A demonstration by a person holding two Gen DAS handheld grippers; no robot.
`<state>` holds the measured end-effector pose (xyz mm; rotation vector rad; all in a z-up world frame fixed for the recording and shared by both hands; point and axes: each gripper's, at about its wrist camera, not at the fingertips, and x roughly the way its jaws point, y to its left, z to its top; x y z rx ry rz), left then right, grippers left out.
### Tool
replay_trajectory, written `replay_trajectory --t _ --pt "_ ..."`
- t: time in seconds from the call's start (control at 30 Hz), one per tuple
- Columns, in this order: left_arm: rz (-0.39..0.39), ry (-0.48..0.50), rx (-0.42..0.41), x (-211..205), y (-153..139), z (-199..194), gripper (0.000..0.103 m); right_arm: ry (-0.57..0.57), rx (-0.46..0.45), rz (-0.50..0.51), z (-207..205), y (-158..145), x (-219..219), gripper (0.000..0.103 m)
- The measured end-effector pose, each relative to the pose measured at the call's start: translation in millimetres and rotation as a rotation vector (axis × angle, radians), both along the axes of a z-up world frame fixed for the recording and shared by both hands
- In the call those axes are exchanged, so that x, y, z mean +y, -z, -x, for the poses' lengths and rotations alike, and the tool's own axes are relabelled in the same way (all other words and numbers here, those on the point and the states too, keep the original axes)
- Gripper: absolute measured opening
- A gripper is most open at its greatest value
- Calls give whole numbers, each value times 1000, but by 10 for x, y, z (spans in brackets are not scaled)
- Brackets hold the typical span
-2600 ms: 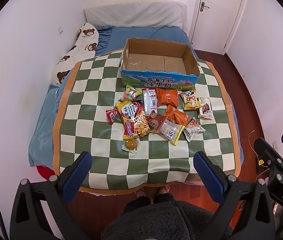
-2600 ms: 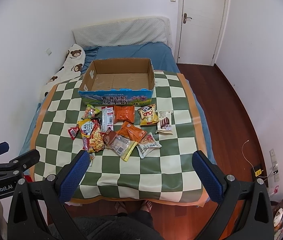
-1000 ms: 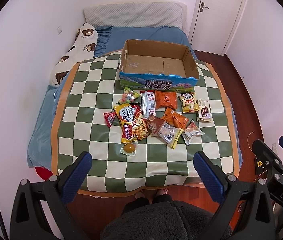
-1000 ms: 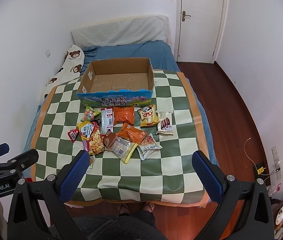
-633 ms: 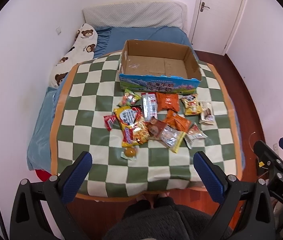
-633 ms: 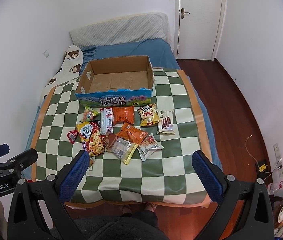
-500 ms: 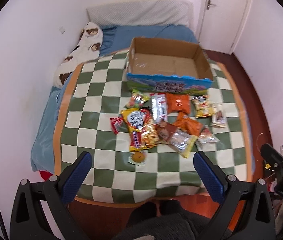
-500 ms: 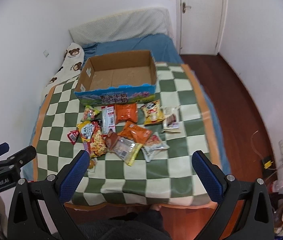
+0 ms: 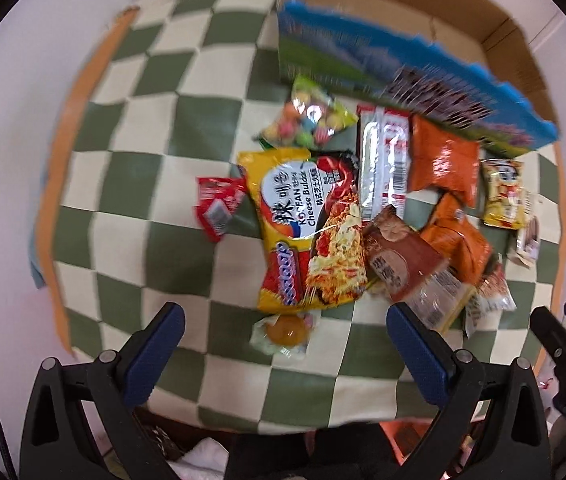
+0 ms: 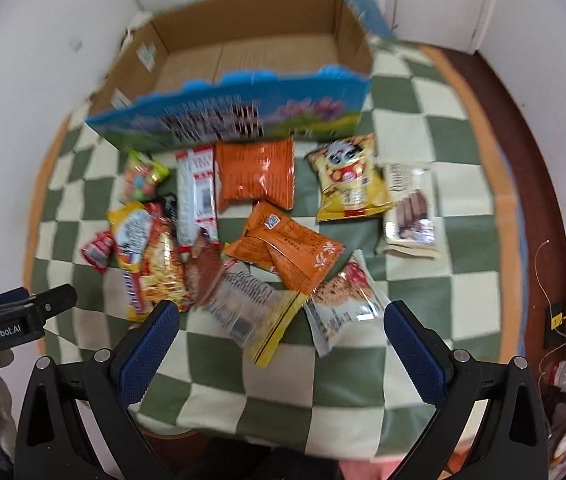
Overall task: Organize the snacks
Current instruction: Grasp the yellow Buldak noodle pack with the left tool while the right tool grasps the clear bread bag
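with both grippers empty, overlap in the pile is the main risk

while nothing is gripped yet, left gripper (image 9: 283,344) hangs with jaws spread wide over the wrapped yellow sweet (image 9: 285,332) at 6 o'clock of the pile. right gripper (image 10: 281,332) is spread too, over the clear yellow-edged pack (image 10: 257,314) and the oat bar pack (image 10: 341,300).

snacks lie on the checked cloth (image 9: 131,184), at 6 o'clock of the cardboard box (image 10: 251,60), which holds nothing.

risks, my read:
- packs overlap: the noodle bag (image 9: 311,228) lies touching the brown pack (image 9: 401,258), so a pinch may drag a neighbour.
- foil is slick and flat, so fingers may skate off or catch the cloth.
- both views are motion-blurred; aim may be off.

count: 1 box, 2 grippers, 13 snack packs as far as i can tell, 3 of them orange (image 10: 257,174).
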<state>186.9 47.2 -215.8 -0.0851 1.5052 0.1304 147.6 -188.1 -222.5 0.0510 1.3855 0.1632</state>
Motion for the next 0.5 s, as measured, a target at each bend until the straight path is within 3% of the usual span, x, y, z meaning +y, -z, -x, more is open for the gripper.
replay_trajectory --t 0.2,0.27,0.3,0.5 --pt "23 -4 110 -32 655 -340 103 -206 64 0 -196 491 331 99" --pt "29 5 126 -45 818 -422 103 -281 89 10 -203 635 466 76" --pt "30 8 132 -48 875 -444 102 -324 97 12 -199 710 531 74" --pt "88 -8 126 -29 1099 -521 96 -531 167 47 -175 1098 847 73"
